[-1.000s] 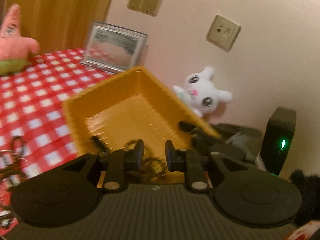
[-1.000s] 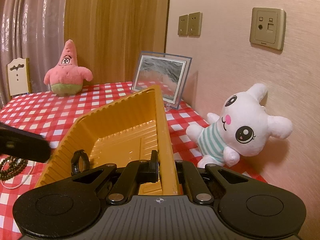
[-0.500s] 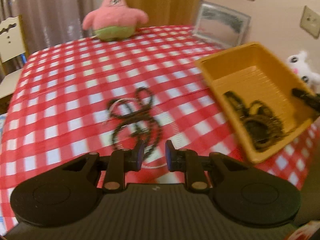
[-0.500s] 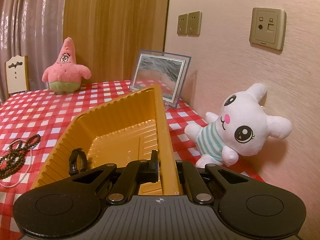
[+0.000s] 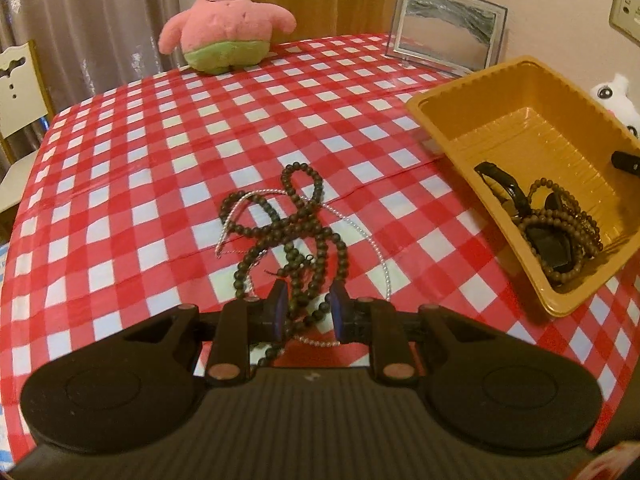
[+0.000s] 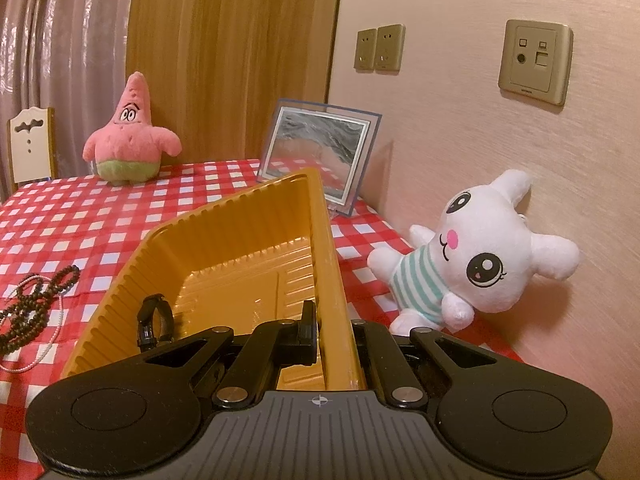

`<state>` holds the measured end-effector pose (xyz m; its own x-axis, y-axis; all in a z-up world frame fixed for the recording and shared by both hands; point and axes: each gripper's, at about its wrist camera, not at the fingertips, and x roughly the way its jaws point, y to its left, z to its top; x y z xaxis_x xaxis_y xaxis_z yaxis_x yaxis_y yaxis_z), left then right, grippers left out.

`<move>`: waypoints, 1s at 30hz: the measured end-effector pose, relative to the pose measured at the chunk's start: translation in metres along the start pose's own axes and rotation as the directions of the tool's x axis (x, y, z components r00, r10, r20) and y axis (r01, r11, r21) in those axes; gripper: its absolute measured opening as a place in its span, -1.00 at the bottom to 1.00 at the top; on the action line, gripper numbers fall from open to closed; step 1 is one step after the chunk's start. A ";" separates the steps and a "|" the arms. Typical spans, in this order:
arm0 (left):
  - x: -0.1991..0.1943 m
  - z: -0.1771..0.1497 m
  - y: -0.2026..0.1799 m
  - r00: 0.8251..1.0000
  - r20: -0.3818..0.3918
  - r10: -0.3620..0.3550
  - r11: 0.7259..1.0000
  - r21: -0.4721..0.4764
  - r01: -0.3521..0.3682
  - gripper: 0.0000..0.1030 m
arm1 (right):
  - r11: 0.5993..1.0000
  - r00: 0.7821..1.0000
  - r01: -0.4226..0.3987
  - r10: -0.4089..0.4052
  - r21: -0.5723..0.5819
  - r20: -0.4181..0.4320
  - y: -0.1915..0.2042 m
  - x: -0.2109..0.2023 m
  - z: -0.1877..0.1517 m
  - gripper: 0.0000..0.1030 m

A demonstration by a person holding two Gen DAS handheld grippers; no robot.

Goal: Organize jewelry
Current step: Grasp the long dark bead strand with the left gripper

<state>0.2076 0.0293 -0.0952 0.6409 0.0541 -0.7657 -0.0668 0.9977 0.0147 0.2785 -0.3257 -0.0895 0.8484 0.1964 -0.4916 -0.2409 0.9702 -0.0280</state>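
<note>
While right claw (image 6: 334,330) clamps tray rim (image 6: 326,280), left claw (image 5: 308,308) apart over beads (image 5: 288,236), open tablecloth (image 5: 160,168) around.

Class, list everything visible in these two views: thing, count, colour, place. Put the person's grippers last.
Tablecloth: one, red-white check, covering table.
Tray: one, orange, table's right side, tilted.
Bead strings: tangled pile, dark, plus a thin pale strand, mid-table.
Jewelry in tray: several pieces, brown and black.
Star plush: one, pink, far edge.
Rabbit plush: one, white, by wall.
Picture frame: one, clear, far right.
Chair: one, cream, beyond table.
Wall sockets: three, beige.
Left gripper: black, jaws apart above beads.
Right gripper: black, jaws shut on tray wall.
</note>
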 end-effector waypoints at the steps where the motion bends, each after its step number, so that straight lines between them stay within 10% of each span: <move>1: 0.004 0.001 -0.001 1.000 -0.003 -0.002 1.000 0.007 0.002 -0.64 | 1.000 1.000 0.000 0.000 -0.001 0.000 0.001 0.000 0.000 -0.92; 30: 0.043 0.002 0.003 0.995 -0.092 -0.024 0.996 0.080 0.032 -0.88 | 1.000 0.999 0.025 -0.025 -0.002 -0.020 0.003 -0.001 -0.001 -0.92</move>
<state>0.2366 0.0348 -0.1266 0.5695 0.0260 -0.8216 0.0149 0.9990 0.0419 0.2764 -0.3232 -0.0903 0.8448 0.1690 -0.5076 -0.2201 0.9746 -0.0420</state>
